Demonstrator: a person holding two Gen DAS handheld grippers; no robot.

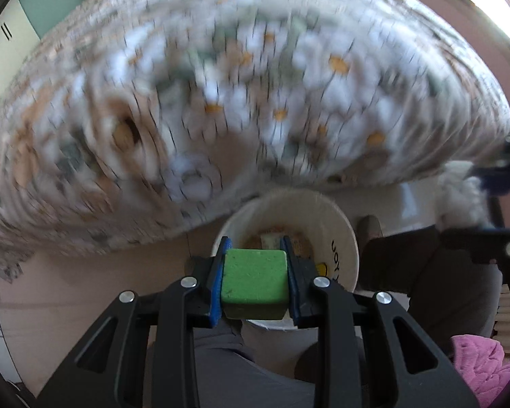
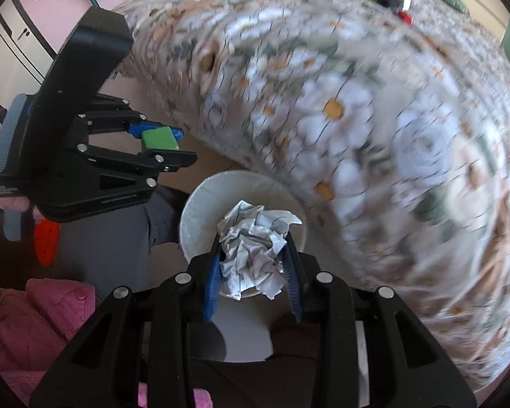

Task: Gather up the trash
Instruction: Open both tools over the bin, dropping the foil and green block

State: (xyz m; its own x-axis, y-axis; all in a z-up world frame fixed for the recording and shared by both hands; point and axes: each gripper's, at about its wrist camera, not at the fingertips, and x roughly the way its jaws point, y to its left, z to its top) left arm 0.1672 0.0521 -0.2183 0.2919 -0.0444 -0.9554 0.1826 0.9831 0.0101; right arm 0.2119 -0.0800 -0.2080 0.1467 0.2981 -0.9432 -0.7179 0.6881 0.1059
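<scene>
Left gripper (image 1: 255,280) is clamped tight on a green block (image 1: 254,277), hanging right over the white bin (image 1: 343,238). Right gripper (image 2: 253,263) is squeezing a crumpled paper wad (image 2: 253,251) above that same bin's rim, near side. Flowery tablecloth (image 1: 221,85) sits just past the bin, pretty blurry.

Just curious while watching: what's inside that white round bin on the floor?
In the white round bin, a few tan and pale scraps show. The green foam block covers the rest.
</scene>
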